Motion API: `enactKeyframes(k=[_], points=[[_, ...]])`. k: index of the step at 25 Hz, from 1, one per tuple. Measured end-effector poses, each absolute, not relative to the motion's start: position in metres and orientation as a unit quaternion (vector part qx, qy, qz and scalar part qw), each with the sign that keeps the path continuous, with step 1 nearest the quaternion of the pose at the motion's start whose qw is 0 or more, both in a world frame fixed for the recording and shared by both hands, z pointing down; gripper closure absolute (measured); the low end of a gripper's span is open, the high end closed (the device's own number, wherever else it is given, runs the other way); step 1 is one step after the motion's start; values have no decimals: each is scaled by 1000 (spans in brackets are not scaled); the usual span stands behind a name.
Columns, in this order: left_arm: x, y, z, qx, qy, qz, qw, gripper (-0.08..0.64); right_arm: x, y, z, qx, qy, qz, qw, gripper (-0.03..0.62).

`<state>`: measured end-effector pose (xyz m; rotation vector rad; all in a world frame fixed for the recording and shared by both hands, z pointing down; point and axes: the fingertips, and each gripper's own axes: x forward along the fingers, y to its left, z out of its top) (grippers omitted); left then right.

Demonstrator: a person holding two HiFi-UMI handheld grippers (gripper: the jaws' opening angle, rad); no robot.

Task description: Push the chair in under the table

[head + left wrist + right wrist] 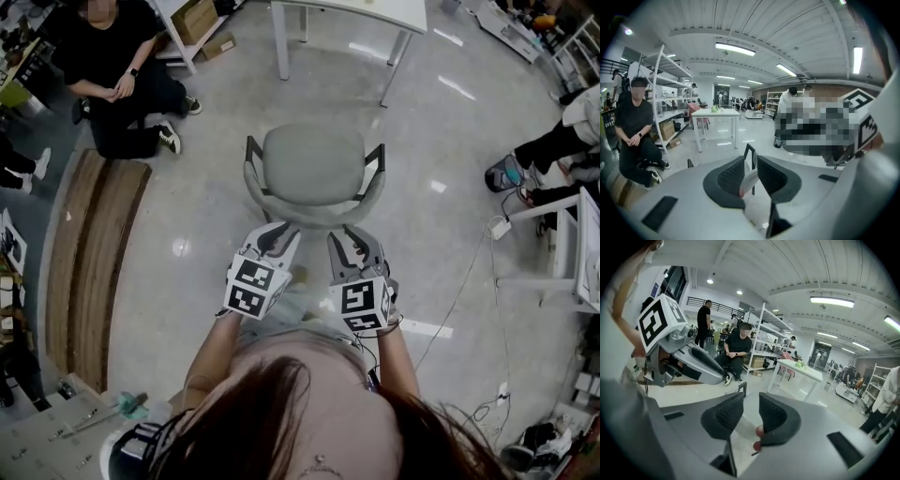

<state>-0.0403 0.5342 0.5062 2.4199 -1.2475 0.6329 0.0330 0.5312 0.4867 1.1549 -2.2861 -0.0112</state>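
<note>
A grey chair (pixel 312 164) with black armrests stands on the shiny floor, its seat facing a white table (pixel 375 11) farther off. My left gripper (pixel 274 234) and right gripper (pixel 354 240) sit side by side at the chair's backrest rim, on the side away from the table. In the left gripper view the left gripper (pixel 751 176) has its jaws apart, with a pale strip of the chair and a black armrest post showing in the gap. The right gripper (pixel 751 417) also stands open, the chair's grey surface visible between its pads. The table (pixel 801 369) lies ahead.
A person in black (pixel 117 75) sits at the far left beside a wooden bench (pixel 94 262). Other people's legs (pixel 553 150) and a white frame (pixel 572 244) stand at the right, with a cable (pixel 459 291) trailing over the floor. Metal shelving (pixel 670 93) lines the left wall.
</note>
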Motion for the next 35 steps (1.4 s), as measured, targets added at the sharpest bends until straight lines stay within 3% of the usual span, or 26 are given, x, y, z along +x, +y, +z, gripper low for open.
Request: enactKeyframes(k=[22,35], points=[[-36,507,599,840,-374,365,146,380,21,505,592,341,-837,-21,428,408],[-31,492,631,830,-347,416,130,353,22,491,629,316,-821,-12,476,385]])
